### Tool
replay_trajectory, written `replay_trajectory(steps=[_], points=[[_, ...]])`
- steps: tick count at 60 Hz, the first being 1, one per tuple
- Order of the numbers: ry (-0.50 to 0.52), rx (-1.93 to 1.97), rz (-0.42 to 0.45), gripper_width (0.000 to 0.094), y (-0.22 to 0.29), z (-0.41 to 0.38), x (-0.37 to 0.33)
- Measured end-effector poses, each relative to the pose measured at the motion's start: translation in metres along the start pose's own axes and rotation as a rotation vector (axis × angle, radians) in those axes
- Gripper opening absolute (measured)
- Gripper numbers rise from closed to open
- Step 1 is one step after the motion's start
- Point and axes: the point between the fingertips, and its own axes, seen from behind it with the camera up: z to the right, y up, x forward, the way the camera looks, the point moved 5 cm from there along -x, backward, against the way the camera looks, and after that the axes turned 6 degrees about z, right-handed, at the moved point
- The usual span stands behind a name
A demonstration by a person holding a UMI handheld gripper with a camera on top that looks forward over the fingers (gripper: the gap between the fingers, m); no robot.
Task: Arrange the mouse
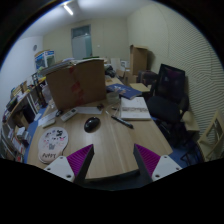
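The mouse [92, 124] sits on the desk [110, 145] at frame centre, well beyond the spread, empty gripper [112, 160]; probably light, rigid, smooth-shelled, best pinched across its sides

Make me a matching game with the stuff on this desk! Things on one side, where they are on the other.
Things:
1. mouse
2. cardboard box
3. pen
4. gripper

Places:
A. between mouse and papers
B. behind the mouse
C. nearest, fingers open and empty
D. on the desk, beyond the fingers

Pairs: 1-D, 2-B, 3-A, 4-C
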Motion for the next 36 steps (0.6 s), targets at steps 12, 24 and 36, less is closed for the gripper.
replay_trajectory(steps=[12, 24, 36], points=[[0.089, -0.069, -0.011, 0.0820, 0.004, -0.021, 0.051], [0.238, -0.109, -0.033, 0.0819, -0.008, -0.055, 0.112], [0.314, -0.139, -0.035, 0.0820, -0.021, -0.095, 0.195]])
